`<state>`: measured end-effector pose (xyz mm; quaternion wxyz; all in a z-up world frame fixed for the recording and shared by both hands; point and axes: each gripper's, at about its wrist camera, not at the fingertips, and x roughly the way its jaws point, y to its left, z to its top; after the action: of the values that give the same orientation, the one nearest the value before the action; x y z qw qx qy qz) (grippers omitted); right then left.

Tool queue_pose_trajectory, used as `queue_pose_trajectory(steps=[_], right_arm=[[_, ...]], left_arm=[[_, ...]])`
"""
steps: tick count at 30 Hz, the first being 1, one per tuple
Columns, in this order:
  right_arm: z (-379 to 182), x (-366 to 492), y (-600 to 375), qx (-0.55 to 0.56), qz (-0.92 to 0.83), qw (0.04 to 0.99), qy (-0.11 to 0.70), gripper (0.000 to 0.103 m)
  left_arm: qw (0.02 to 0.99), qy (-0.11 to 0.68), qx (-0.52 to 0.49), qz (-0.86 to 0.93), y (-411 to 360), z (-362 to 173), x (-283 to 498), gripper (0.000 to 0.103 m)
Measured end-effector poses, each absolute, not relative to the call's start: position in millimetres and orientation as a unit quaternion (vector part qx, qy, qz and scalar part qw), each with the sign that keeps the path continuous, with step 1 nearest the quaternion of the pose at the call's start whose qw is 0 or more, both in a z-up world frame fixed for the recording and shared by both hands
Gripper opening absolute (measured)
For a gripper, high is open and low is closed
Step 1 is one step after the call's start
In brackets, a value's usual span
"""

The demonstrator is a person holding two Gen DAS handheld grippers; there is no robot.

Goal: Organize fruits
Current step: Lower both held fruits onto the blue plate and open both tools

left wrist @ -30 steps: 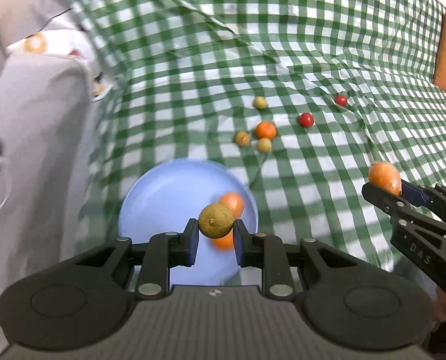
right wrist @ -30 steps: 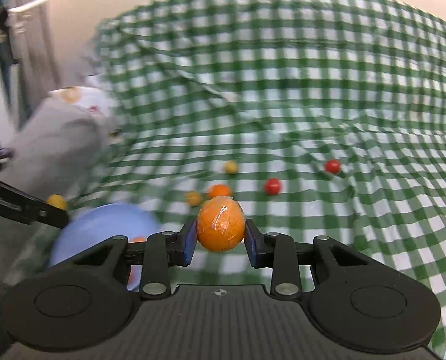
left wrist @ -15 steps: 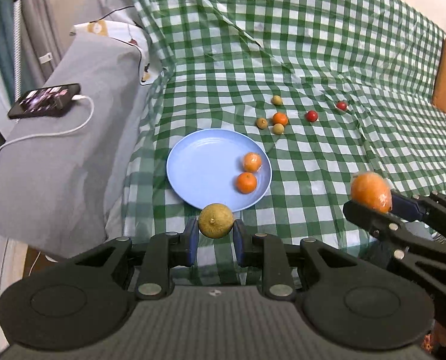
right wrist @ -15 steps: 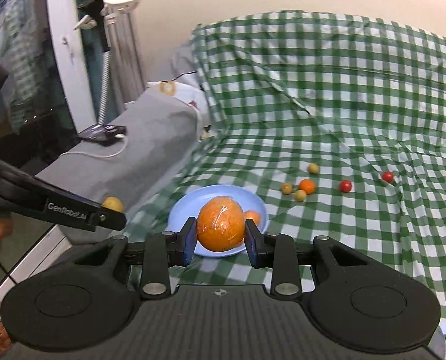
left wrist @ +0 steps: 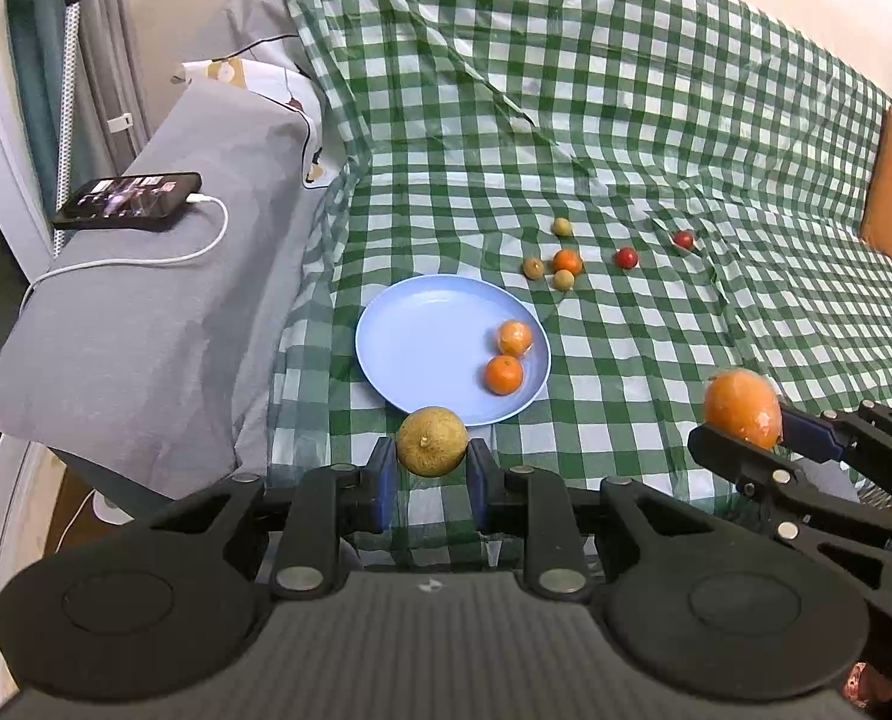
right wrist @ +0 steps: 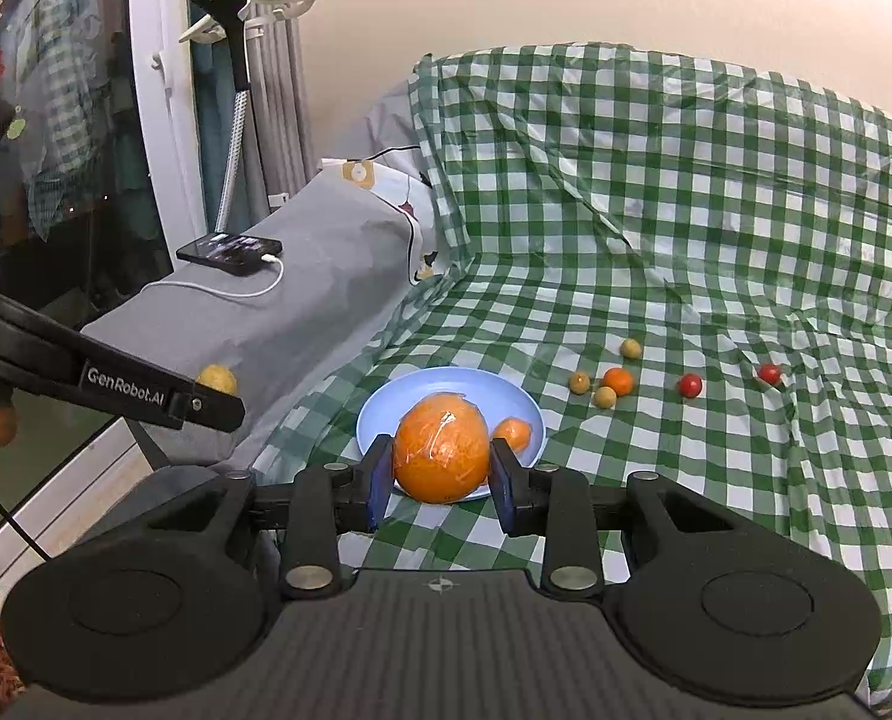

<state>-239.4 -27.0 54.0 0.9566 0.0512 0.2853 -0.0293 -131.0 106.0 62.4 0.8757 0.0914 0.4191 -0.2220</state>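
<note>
Yellow-green citrus fruit (left wrist: 431,441) is pinched between the left gripper (left wrist: 431,476) pads, held in the air over the near edge of the blue plate (left wrist: 422,336). Large orange (right wrist: 442,456), wrapped in clear film, is clamped in the right gripper (right wrist: 440,483), also held above the near side of the plate. Plate sits on the green checked cloth (left wrist: 626,138) and holds two small oranges (left wrist: 504,374). Beyond it on the cloth: a small orange (left wrist: 567,261) with three yellowish little fruits touching or just beside it, two red ones (left wrist: 626,257) further right. Phone (left wrist: 128,201) on charge lies on the grey armrest, left.
</note>
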Motion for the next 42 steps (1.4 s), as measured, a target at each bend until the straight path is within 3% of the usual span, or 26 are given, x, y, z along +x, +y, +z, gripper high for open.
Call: queue_pose_trajectory(steps=[42], right_arm=[[19,-175,-41,0.069,-0.023,0.935,0.348,0.035]], left_arm=[[0.858,0.465,0.098,-0.195,88,30,-58,0.027]])
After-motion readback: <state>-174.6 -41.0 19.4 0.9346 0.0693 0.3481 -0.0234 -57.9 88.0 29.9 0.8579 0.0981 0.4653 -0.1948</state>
